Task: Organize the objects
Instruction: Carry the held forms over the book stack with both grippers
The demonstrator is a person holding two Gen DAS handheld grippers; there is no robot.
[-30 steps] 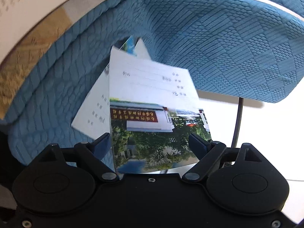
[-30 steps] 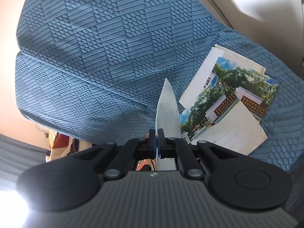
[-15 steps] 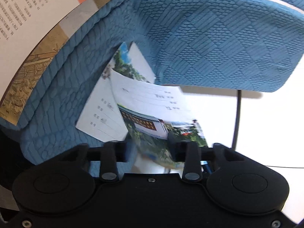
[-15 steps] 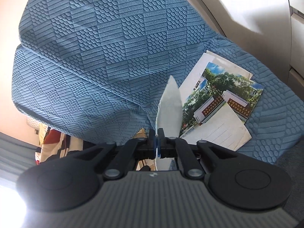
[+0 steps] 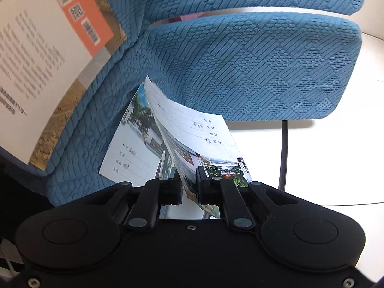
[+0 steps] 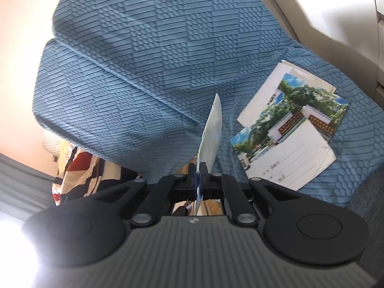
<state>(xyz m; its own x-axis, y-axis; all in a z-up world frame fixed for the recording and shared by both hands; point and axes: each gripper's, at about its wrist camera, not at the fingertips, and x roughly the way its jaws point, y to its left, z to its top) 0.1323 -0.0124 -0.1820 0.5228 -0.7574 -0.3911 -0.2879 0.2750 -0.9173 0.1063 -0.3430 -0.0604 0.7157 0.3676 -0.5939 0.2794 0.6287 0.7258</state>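
The top booklet (image 5: 192, 129), its cover half lined label and half campus photo, is lifted at its near edge off the booklets below (image 5: 134, 148), which lie on the blue textured sofa seat (image 5: 240, 72). The left gripper (image 5: 189, 188) has just been closing and now pinches that booklet by its lower edge, the cover bowing upward between the pads. The right gripper (image 6: 199, 180) is clamped on another booklet (image 6: 211, 134), seen edge-on and standing nearly upright.

The risk I see: the left hold is only on a margin, so the floppy cover could peel open or slide out as it rises (a stapled booklet tends to fan). It may also drag the one beneath and skew the pile.

The left wrist view alone shows a large book with an orange barcode panel (image 5: 48, 55) resting on the cushion. The right wrist view alone shows the remaining pile (image 6: 290, 129) from above, loosely fanned, and the patterned fabric (image 6: 79, 165) beyond the sofa's edge.
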